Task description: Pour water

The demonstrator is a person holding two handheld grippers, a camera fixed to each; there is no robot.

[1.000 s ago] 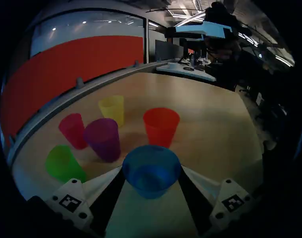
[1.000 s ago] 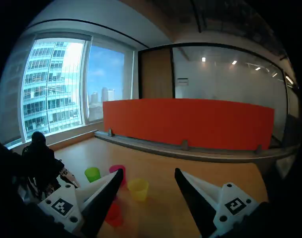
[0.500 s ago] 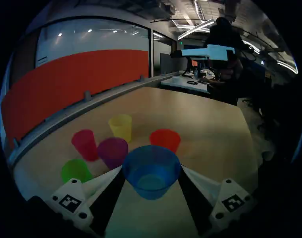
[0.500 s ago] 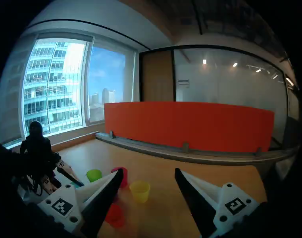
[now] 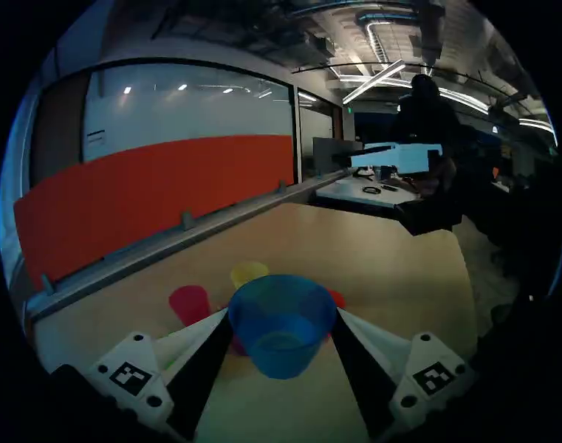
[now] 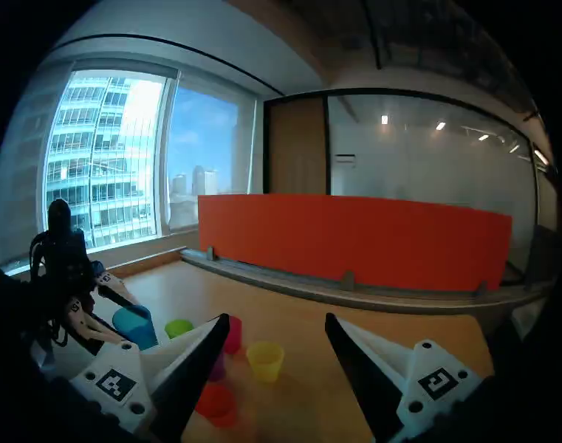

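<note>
Smooth wooden table point(image 5: 399, 258), translucent tapered blue cup point(image 5: 282, 332) between jaws of left gripper point(image 5: 280, 314)

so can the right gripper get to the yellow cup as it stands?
Probably yes. The right gripper is open and empty, and the yellow cup stands upright just ahead with nothing in between. The red cup near one finger could get bumped.
</note>
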